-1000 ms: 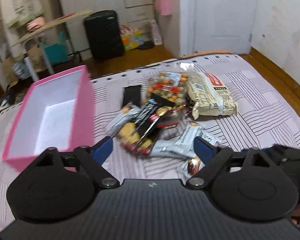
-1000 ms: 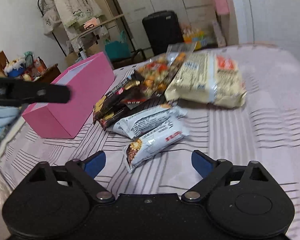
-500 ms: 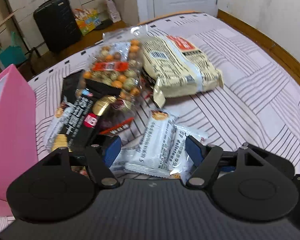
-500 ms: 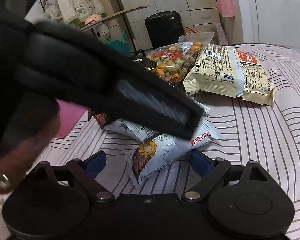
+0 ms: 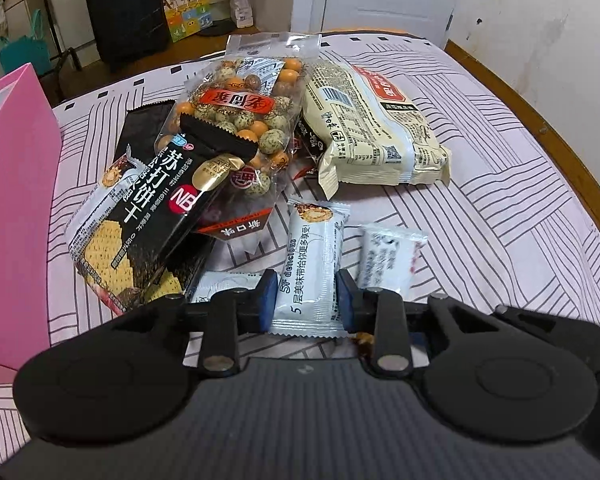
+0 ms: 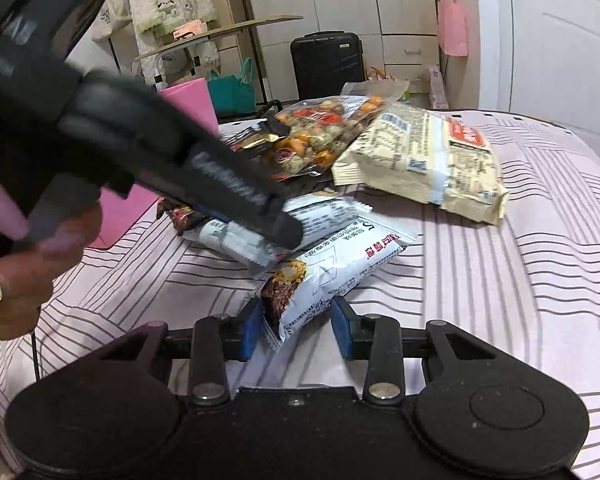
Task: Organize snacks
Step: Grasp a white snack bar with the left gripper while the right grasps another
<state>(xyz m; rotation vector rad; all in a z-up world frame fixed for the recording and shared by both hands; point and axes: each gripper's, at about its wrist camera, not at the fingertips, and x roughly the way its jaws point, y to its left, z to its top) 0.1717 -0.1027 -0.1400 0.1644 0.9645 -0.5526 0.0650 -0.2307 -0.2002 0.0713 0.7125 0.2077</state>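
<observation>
White foil packets are now pinched in both tongs: the left tongs (image 5: 306, 300) have just closed on a long wafer bar (image 5: 312, 264), the right tongs (image 6: 294, 326) on another snack packet (image 6: 332, 272), both lying on the striped bed (image 5: 520, 200). A second ago both stood wide and empty. Judging by this, lifting comes next, toward the pink box (image 5: 16, 200) at nine o'clock

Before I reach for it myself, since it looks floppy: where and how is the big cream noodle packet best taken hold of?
Grip the cream noodle packet at its flat crimped near end, coming from the near side. It lies flat on the striped bedsheet; that thin seam likely fits a hand-held gripper, the bulging middle probably not.
</observation>
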